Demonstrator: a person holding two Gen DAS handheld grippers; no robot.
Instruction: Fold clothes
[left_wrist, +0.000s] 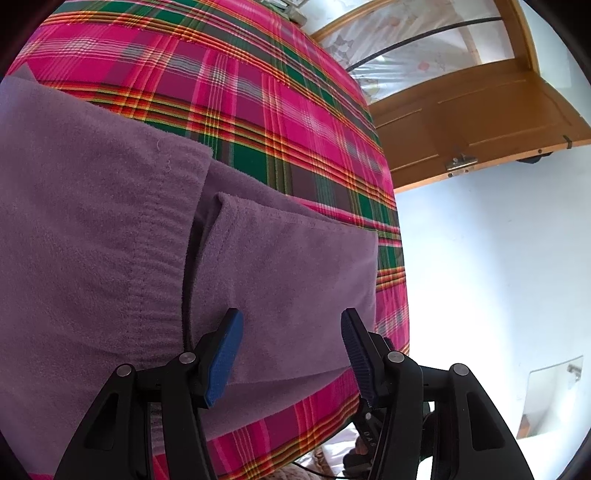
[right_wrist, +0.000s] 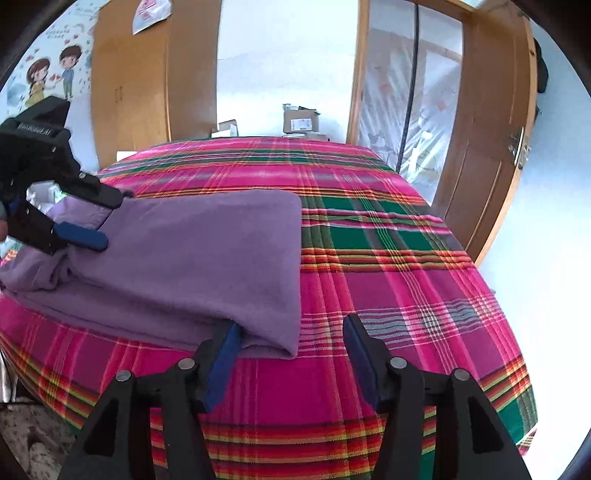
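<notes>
Left wrist view
Left gripper (left_wrist: 291, 325): released, blue pads spread wide with nothing pinched between them.
Purple garment (left_wrist: 110, 229): fleece lying on the plaid bedspread (left_wrist: 280, 122); its bulk runs from 9 to 12 o'clock of the gripper, and a folded flap lies directly under the gap between the pads.
Flap edge: ends at about 2 o'clock of the gripper, close to the side of the bed.
Wooden door (left_wrist: 476, 118): well apart, at 1 o'clock.

Right wrist view
Right gripper (right_wrist: 291, 328): released, pads wide apart over the bedspread (right_wrist: 388, 288).
Purple garment (right_wrist: 192, 266): folded, spreading toward 10 and 11 o'clock; its near corner lies just beside the left-hand pad, and whether they touch cannot be told.
Left gripper (right_wrist: 110, 221): at 10 o'clock, fingers parted at the garment's far end.
Cardboard boxes (right_wrist: 301, 120): beyond the bed, at 12 o'clock.
</notes>
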